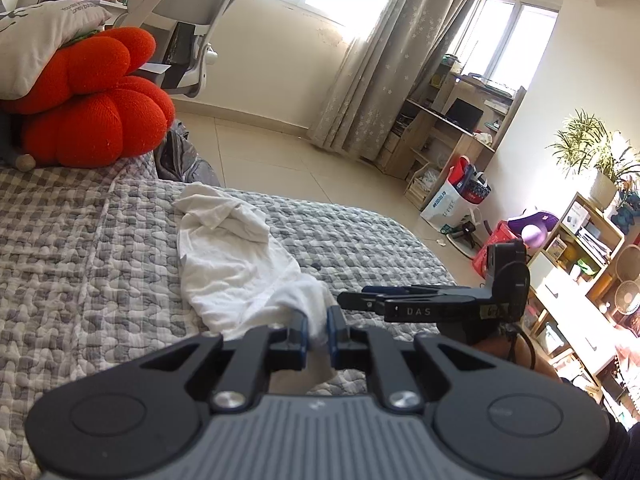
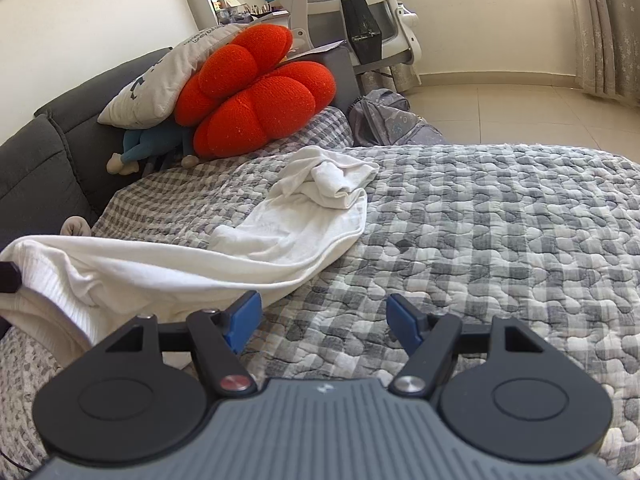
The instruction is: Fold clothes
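Left wrist view first: we see our left gripper (image 1: 318, 330) with its blue pads drawn nearly together, pinching a bunched end of the white garment (image 1: 236, 256), which runs away from the jaws toward eleven o'clock across the grey checked quilt (image 1: 80, 240); the cloth's far end lies crumpled near the quilt's edge; at ten o'clock an orange cushion (image 1: 96, 100) sits under a pale pillow (image 1: 44, 40); at three o'clock our right gripper (image 1: 352, 298) shows side-on, just beside the pinched cloth. From the right wrist view, we find the right gripper (image 2: 324, 320) with its jaws standing wide apart and only the bare quilt (image 2: 500, 240) between them; the garment (image 2: 296, 216) stretches from the raised, gathered end at nine o'clock up to a rumpled heap at twelve o'clock; its near edge passes just past the left blue pad (image 2: 242, 320), and we cannot tell whether they touch; the orange cushion (image 2: 256, 92) rests at eleven o'clock against the dark sofa back (image 2: 48, 148); a grey backpack (image 2: 392, 120) stands on the floor at one o'clock.
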Action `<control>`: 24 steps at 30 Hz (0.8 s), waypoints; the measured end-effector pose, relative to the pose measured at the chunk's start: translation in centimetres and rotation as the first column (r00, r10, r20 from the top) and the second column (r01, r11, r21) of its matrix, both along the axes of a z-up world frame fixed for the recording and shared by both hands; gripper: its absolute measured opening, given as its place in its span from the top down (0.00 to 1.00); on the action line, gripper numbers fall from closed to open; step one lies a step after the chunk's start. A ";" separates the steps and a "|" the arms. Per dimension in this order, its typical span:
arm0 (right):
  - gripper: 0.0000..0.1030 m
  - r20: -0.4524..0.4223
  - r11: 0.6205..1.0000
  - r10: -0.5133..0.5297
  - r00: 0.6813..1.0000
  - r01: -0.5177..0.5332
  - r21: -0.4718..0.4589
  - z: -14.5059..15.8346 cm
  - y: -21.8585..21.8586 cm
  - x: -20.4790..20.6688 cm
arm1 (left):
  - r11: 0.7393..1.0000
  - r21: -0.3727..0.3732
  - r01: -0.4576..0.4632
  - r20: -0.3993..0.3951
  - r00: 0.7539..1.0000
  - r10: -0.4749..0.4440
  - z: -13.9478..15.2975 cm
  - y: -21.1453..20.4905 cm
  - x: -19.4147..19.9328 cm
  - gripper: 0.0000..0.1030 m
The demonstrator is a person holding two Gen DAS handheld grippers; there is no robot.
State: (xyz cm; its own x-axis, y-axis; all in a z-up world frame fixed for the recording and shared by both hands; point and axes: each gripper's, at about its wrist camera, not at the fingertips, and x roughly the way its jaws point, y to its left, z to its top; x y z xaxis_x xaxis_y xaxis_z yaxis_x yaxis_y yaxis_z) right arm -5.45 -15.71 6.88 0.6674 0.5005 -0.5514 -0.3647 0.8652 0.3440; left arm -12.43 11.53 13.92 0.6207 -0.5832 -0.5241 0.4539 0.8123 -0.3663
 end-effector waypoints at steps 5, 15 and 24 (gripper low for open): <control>0.29 0.011 0.966 0.192 0.981 -0.191 0.174 2.0 1.3 -1.1 | 1.000 -0.009 -0.016 -0.015 1.000 0.016 -0.6 0.1 1.1 0.91; 0.63 0.161 0.926 0.360 0.919 -0.373 0.054 4.4 6.3 -2.5 | 0.998 -0.055 -0.009 -0.017 1.000 0.008 0.2 -0.1 1.9 0.90; 0.99 0.256 0.972 0.201 0.946 -0.224 0.066 6.9 3.2 -2.6 | 0.984 -0.125 -0.128 -0.015 0.992 0.127 2.0 1.3 2.6 0.94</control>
